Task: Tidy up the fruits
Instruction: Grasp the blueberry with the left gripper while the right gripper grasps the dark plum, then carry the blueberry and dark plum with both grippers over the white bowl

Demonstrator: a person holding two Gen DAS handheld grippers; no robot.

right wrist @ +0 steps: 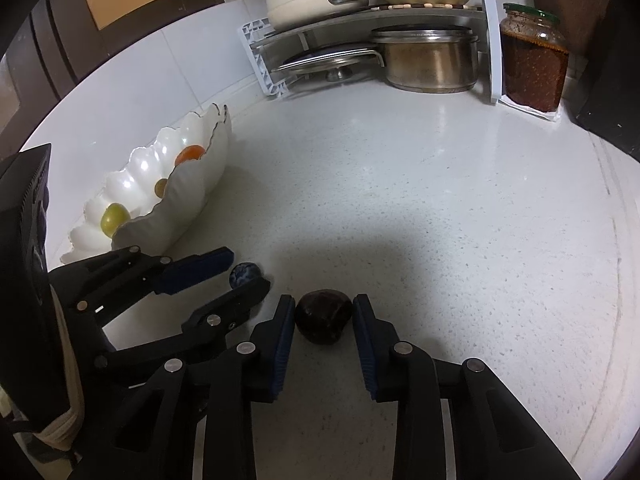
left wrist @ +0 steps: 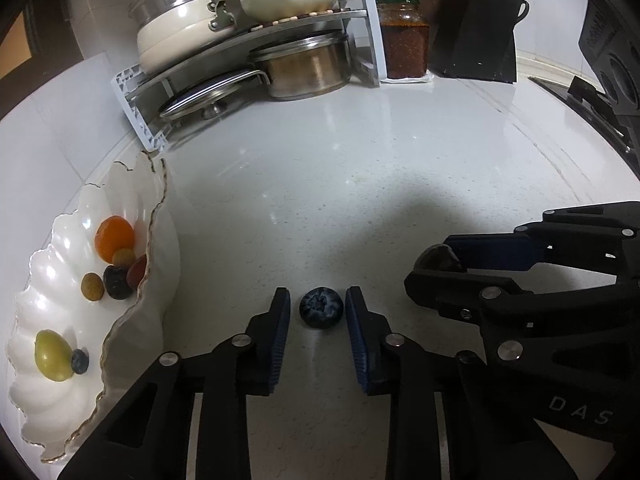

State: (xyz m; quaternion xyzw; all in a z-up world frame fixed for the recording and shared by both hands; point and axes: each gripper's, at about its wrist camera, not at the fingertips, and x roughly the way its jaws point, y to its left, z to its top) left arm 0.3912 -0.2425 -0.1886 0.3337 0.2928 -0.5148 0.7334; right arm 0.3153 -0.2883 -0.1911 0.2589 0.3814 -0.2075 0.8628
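Observation:
A blueberry (left wrist: pixel 321 306) lies on the white counter between the fingers of my left gripper (left wrist: pixel 318 308), which is open with small gaps on both sides. It also shows in the right wrist view (right wrist: pixel 245 274). A dark round fruit (right wrist: pixel 323 316) lies between the fingers of my right gripper (right wrist: pixel 323 318), which is open around it; the pads stand close to it. In the left wrist view this gripper (left wrist: pixel 434 270) and the dark fruit (left wrist: pixel 440 258) sit at the right. A white scalloped bowl (left wrist: pixel 160 240) at the left holds an orange fruit (left wrist: pixel 114 238), a green one (left wrist: pixel 52 354) and several small ones.
A rack (left wrist: pixel 256 68) with pots and lids stands at the back of the counter. A jar (left wrist: pixel 404 38) of red-brown preserve and a black knife block (left wrist: pixel 478 26) stand to its right. A wall runs behind the bowl (right wrist: pixel 192 184).

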